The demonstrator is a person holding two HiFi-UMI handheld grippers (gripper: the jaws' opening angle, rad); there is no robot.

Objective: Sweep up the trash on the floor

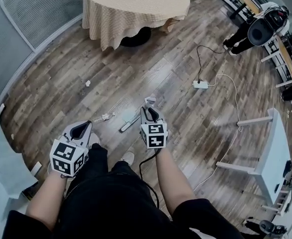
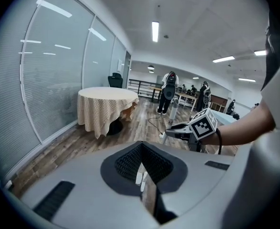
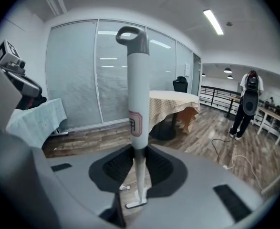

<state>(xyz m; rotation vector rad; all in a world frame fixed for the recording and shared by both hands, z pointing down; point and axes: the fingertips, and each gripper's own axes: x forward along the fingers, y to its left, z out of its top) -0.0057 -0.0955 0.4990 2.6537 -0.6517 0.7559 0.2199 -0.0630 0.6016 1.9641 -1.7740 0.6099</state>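
Note:
My right gripper [image 1: 150,113] [image 3: 139,170] is shut on a white broom handle [image 3: 138,104] with a grey loop at its top. The handle stands upright, and the broom's pale head [image 1: 130,120] rests on the wooden floor just ahead of my feet. A small piece of trash [image 1: 104,117] [image 3: 125,187] lies left of the head, and a crumpled white scrap [image 1: 87,83] lies farther off. My left gripper [image 1: 81,129] [image 2: 142,176] hangs at the left, jaws together, with nothing in them.
A round table [image 1: 136,9] with a beige cloth stands ahead. A white power strip [image 1: 200,84] and its cables cross the floor at right, near a white table [image 1: 274,153]. A person [image 1: 250,34] stands at far right. A pale cloth-covered thing [image 1: 1,158] is at left.

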